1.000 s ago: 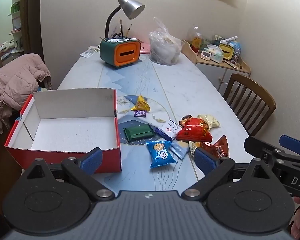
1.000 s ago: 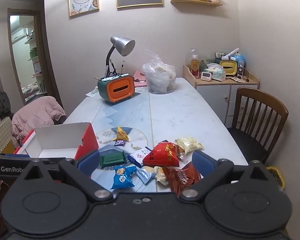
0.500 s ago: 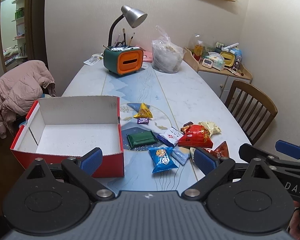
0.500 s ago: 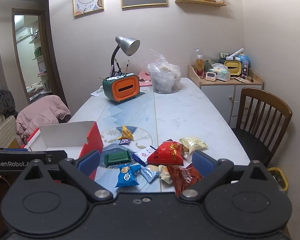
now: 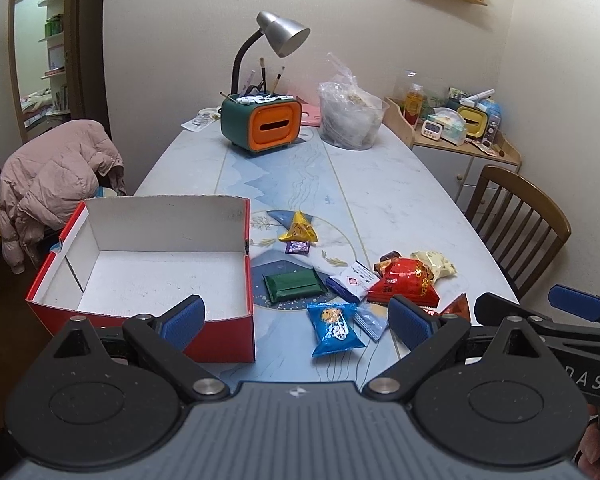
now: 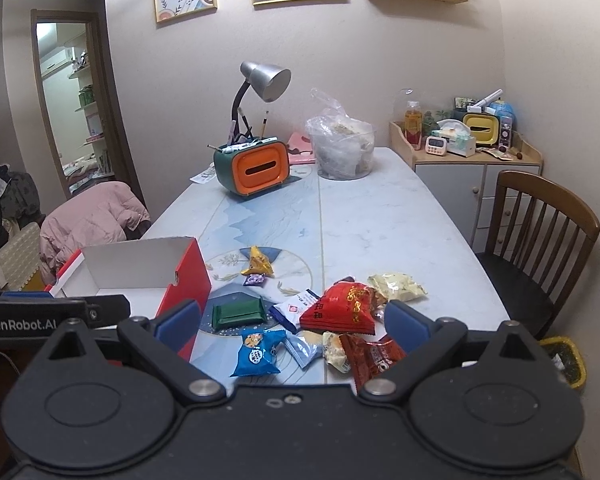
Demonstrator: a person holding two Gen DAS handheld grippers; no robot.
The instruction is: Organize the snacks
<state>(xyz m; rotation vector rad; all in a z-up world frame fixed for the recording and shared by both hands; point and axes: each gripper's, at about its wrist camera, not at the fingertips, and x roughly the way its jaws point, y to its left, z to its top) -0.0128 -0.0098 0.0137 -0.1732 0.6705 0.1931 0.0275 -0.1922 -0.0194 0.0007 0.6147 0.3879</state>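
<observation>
Hovering above the near edge of the bench [image 5: 400, 184], both tools are released and carry nothing: the left tool [image 5: 296, 320] and the right tool [image 6: 292, 316] each show jaws spread wide. The snacks lie loose on the bench just right of the empty red box [image 5: 152, 264], none inside it. Nearest is the blue cookie packet [image 6: 256, 352], lying ahead of and between both tools, its long axis running roughly near-to-far; the right tool seems marginally closer, though fisheye distortion makes that uncertain. The green packet [image 5: 294, 286] lies just beside the box wall.
</observation>
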